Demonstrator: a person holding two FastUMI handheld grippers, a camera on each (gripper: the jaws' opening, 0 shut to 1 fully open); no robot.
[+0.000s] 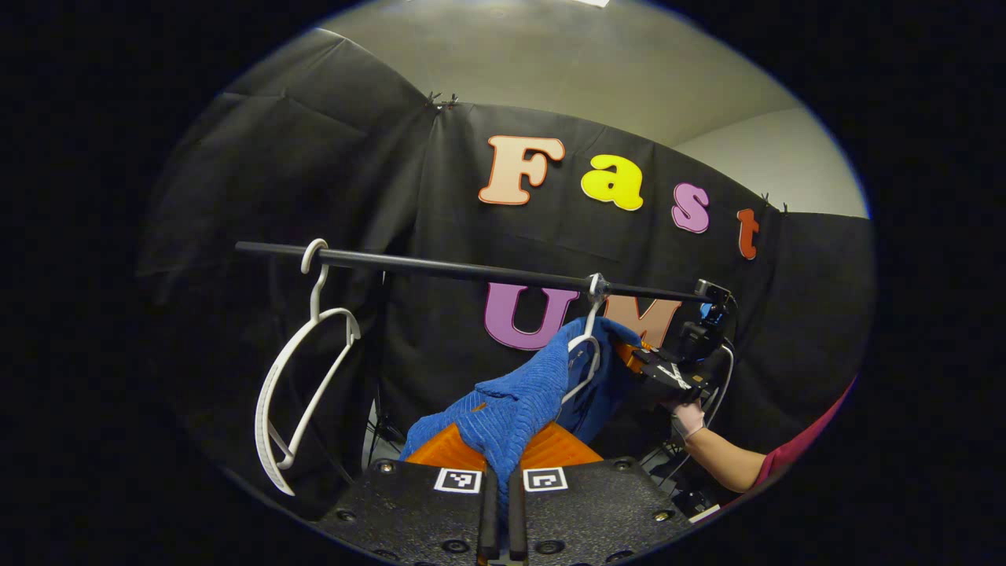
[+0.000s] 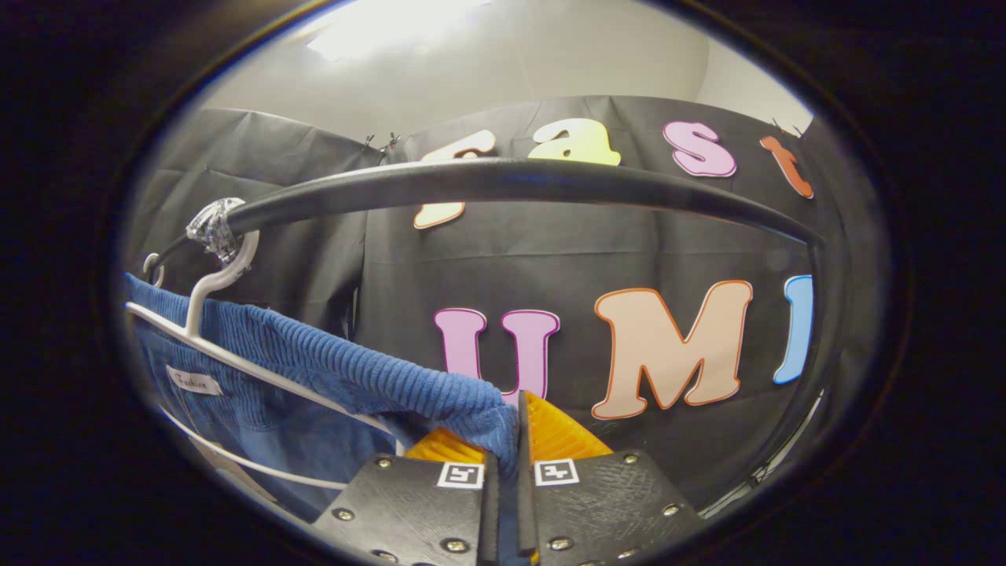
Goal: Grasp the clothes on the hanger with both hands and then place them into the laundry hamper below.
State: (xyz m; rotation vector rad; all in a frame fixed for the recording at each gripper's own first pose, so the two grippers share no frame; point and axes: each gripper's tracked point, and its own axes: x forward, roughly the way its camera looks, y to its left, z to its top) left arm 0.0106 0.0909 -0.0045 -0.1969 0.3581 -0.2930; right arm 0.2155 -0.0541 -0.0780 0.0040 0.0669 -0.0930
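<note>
both claws clamp the blue ribbed knit garment (image 1: pixel 519 397), which hangs on the white plastic hanger (image 1: pixel 585 358) under the black clothes rail (image 1: pixel 471 271): left claw (image 1: pixel 499 464) on one end, right claw (image 2: pixel 509 444) on the other. an uneven pull could snag the knit on the hanger, or drag the hanger off the rail.

Two white hangers (image 1: pixel 302 385) (image 1: pixel 585 358), one blue garment (image 1: pixel 511 409), one black rail (image 1: pixel 471 271) and two tongs (image 1: pixel 499 464) (image 1: pixel 668 377) are counted.
</note>
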